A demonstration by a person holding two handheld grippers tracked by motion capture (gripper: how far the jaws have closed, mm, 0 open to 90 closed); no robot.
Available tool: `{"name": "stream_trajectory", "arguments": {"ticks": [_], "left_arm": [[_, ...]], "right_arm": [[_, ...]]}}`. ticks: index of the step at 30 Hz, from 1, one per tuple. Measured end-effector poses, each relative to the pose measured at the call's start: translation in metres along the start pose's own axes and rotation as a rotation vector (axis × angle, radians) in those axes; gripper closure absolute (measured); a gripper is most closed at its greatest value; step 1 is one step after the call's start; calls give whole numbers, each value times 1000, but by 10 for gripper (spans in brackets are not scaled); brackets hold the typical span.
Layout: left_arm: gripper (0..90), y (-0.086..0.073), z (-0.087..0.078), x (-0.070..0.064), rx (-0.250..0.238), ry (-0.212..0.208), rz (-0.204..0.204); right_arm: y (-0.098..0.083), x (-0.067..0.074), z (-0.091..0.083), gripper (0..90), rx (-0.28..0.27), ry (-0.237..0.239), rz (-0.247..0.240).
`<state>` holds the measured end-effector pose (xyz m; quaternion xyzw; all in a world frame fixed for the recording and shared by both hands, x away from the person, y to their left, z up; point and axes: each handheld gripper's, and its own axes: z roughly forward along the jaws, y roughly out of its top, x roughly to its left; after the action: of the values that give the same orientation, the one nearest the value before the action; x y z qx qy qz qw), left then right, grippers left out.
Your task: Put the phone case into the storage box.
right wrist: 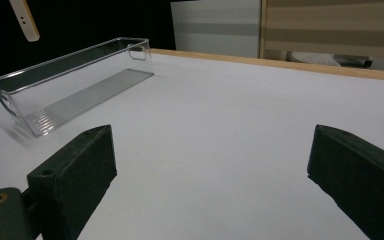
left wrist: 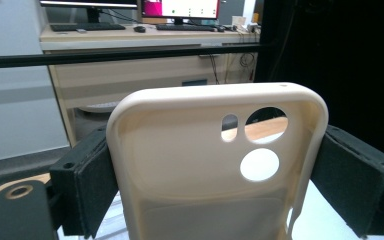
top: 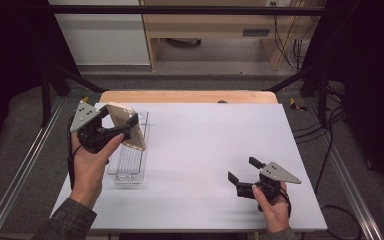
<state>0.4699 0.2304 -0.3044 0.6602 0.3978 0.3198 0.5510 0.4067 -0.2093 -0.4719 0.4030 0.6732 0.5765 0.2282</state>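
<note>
The left gripper (top: 122, 131) is clamped on a cream phone case (top: 126, 126), one pad on each long edge, and holds it clear above the far end of a clear plastic tray (top: 127, 176), at about ten o'clock on the white bench (top: 205, 150). In the left gripper view the phone case's (left wrist: 215, 170) open inner side and camera cut-outs face the lens. The right gripper (top: 244, 173) rests at about four o'clock with its jaws apart, holding nothing (well away from the tray). The step looks like setting the case into the tray. To do it well, line the case's long axis with the tray's length, tilt it flatter, lower it between the walls without knocking them, and release only once it is supported.
</note>
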Motion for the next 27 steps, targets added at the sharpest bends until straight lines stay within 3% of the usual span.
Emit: {"name": "stream_trajectory", "arguments": {"ticks": [8,27], "left_arm": [[112,-1,-1,11,-6,26,-18],[112,-1,-4,24,-22,69,-29]], "right_arm": [[1,-3,-3,55,-21,-10,2],[-3,-8,-8,55,-42,-9,20]]}}
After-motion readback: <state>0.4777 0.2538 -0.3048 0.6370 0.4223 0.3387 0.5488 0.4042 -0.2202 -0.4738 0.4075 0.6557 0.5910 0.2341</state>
